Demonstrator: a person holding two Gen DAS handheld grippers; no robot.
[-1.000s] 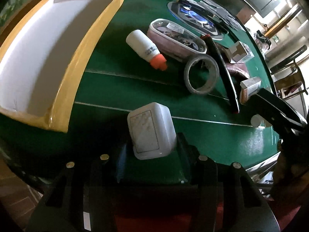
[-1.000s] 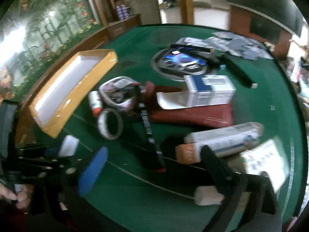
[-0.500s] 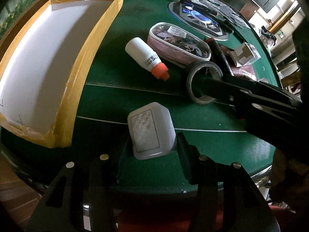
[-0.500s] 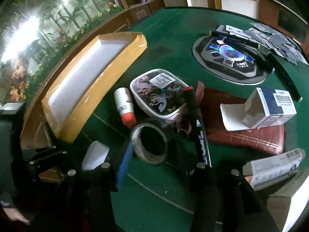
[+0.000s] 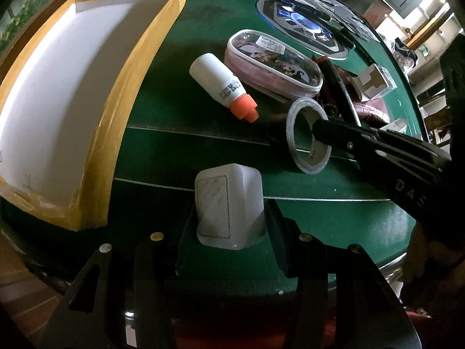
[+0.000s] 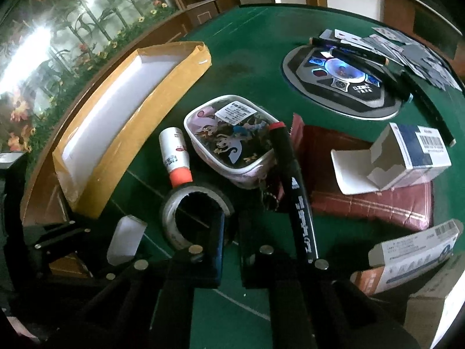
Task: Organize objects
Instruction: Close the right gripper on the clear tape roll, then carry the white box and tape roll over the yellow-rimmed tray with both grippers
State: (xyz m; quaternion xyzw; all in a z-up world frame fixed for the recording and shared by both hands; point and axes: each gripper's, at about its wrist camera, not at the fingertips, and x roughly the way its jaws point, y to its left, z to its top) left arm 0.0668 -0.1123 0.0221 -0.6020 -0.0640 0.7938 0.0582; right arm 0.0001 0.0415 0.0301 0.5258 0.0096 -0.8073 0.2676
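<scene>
The left gripper (image 5: 232, 221) clenches a white rectangular box (image 5: 228, 206) between its pads, just above the near edge of the green table (image 5: 180, 157); the box's long axis runs along the fingers, pointing away toward the table's middle. The right gripper (image 6: 231, 226) is clamped on the wall of a roll of tape (image 6: 186, 203), one finger inside the ring and one outside. The roll lies near the near edge, its opening tilted up toward the left wrist camera.

A white bottle with an orange cap (image 5: 222, 87) lies flat beside the roll, cap toward the near edge. A yellow-edged tray (image 5: 122, 87) sits along the left edge.

Only the right wrist view shows the open blue-and-white carton (image 6: 407, 157) on a red pouch (image 6: 372, 200); only the left wrist view shows the box's printed face.
</scene>
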